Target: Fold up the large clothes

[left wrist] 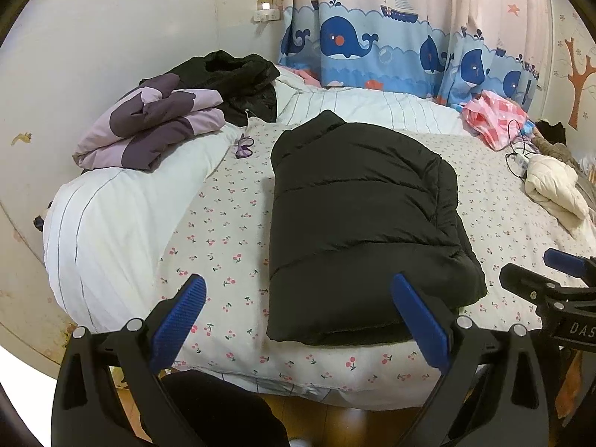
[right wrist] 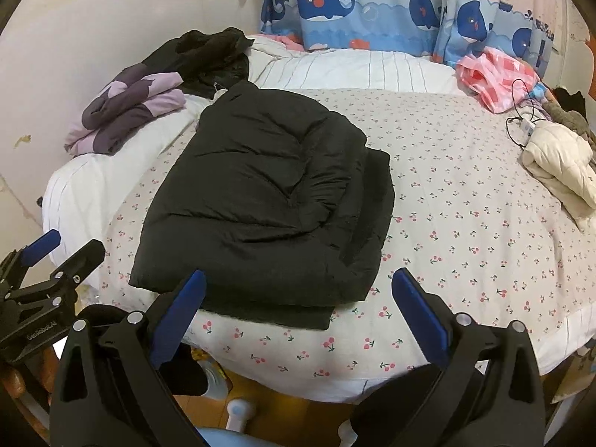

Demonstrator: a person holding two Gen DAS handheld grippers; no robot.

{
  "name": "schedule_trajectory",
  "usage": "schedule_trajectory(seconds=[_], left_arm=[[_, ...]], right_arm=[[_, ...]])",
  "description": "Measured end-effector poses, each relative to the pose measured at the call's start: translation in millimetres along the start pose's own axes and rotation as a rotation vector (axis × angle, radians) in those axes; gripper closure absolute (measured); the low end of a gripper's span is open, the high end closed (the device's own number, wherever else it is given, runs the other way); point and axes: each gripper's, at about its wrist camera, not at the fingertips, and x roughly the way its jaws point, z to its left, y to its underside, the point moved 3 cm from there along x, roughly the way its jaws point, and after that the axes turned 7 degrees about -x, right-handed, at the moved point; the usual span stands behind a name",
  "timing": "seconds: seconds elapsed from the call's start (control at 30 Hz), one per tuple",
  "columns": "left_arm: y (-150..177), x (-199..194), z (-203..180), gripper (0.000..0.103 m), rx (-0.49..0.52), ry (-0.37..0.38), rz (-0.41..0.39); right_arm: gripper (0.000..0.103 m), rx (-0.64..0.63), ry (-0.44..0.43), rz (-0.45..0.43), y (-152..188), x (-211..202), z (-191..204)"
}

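Nearest, the left gripper (left wrist: 298, 320) and the right gripper (right wrist: 298, 316) hang with jaws spread wide, gripping nothing, just short of the near hem of the black puffer jacket (left wrist: 357, 219). The jacket lies folded on the cherry-print sheet (right wrist: 465, 223). Beyond the jacket's collar, to its left, sit purple glasses (left wrist: 244, 146), a purple patchwork quilt (left wrist: 152, 126) and a black coat (left wrist: 231, 74). Far right of the jacket lies a cream jacket (right wrist: 558, 156); behind everything hangs the whale curtain (left wrist: 391, 44).
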Motion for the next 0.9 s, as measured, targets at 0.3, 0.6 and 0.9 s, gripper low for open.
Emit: schedule_trajectory(seconds=[0.3, 0.6, 0.9], left_arm=[[2.9, 1.7, -1.7, 0.007, -0.005, 0.003, 0.016], [14.7, 19.8, 0.5, 0.007, -0.051, 0.045, 0.105], [21.6, 35.4, -0.9, 0.007, -0.032, 0.061, 0.201]], right_arm=[[0.006, -0.004, -0.012, 0.011, 2.3, 3.5, 4.2], [0.006, -0.04, 0.013, 0.046, 3.7, 10.5, 10.9], [0.006, -0.035, 0.016, 0.069, 6.5, 15.4, 5.5]])
